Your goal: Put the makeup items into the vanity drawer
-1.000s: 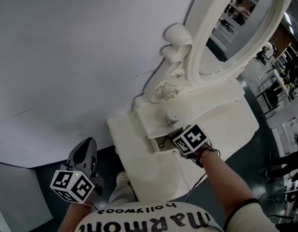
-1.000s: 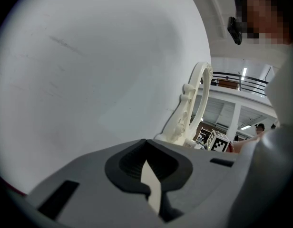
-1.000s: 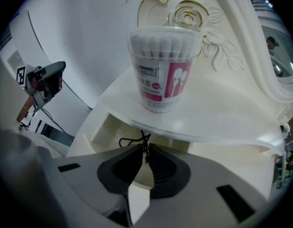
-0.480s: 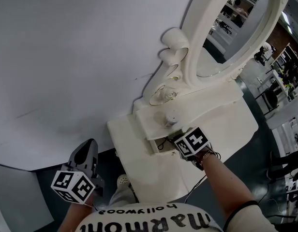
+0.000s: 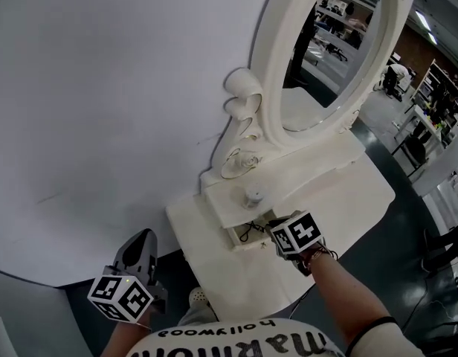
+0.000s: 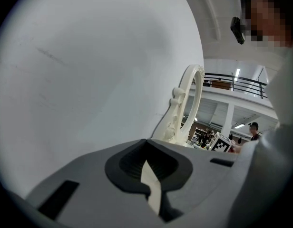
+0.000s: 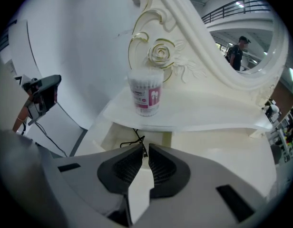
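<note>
A white vanity (image 5: 348, 192) has a small drawer (image 5: 238, 236) pulled open under its shelf. A thin black wire-like item (image 5: 251, 230) lies in the drawer and reaches up to my right gripper (image 5: 273, 230). In the right gripper view the jaws of the right gripper (image 7: 144, 151) stand nearly together, with the black item's (image 7: 135, 139) end pinched at their tips over the drawer (image 7: 111, 134). A cotton-swab tub (image 7: 146, 93) stands on the shelf above. My left gripper (image 5: 142, 242) hangs low on the left, away from the vanity, shut and holding nothing (image 6: 146, 158).
An oval mirror (image 5: 326, 50) in a carved white frame rises behind the shelf. A plain white wall (image 5: 102, 88) fills the left side. Dark floor (image 5: 407, 222) and workshop shelving lie to the right of the vanity. A cable runs down below the tabletop.
The head camera has tilted, so more of the mirror shows. My right gripper stays at the open drawer, a little lower in the view. The left gripper has barely moved.
</note>
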